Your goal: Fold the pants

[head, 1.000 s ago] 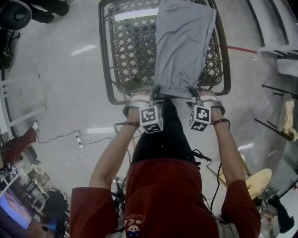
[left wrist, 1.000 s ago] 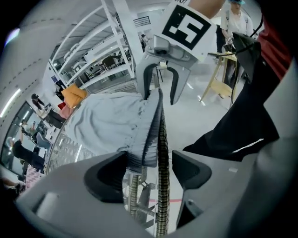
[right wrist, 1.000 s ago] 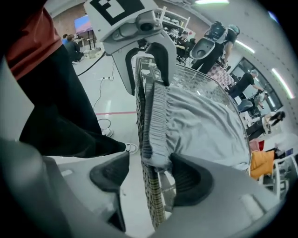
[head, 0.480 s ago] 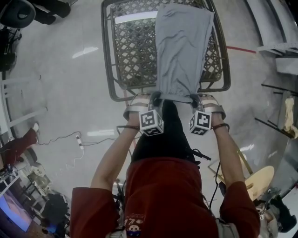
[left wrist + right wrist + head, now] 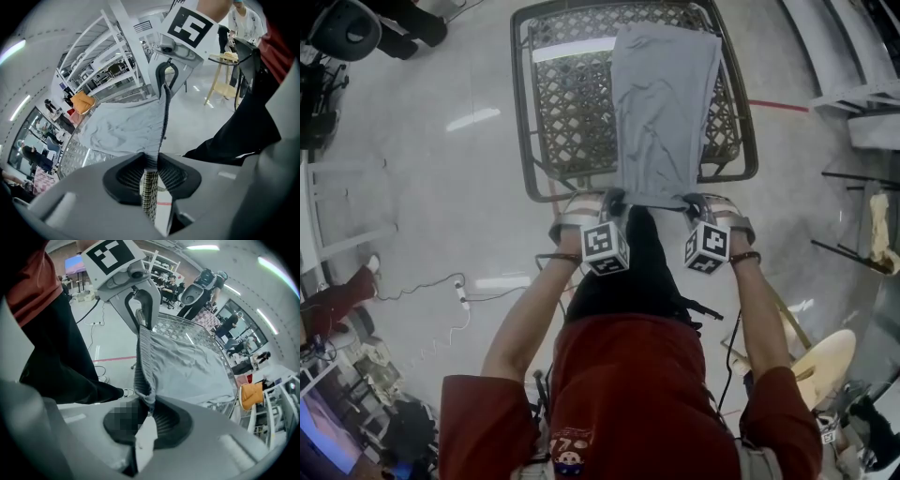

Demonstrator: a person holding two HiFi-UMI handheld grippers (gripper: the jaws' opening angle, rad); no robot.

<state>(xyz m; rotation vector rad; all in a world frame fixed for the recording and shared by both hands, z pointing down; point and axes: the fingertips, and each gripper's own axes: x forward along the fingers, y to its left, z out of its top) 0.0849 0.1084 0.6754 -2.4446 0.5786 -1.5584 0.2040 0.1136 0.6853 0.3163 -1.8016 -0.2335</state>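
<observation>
Head view, from left: we hold the left hand-held gripper at lower centre. Its jaws are closing on the near-left corner of the grey pants, cloth pinched btwn them. Pants lie flat, lengthwise, on the mesh desk at upper centre, near edge at the desk's front rim. Right hand-held gripper, jaws also closing, pinches the near-right corner. Step, we judge: gripping for 1st fold. Next: lift both corners evenly & carry them toward the far end, w/o slipping.
</observation>
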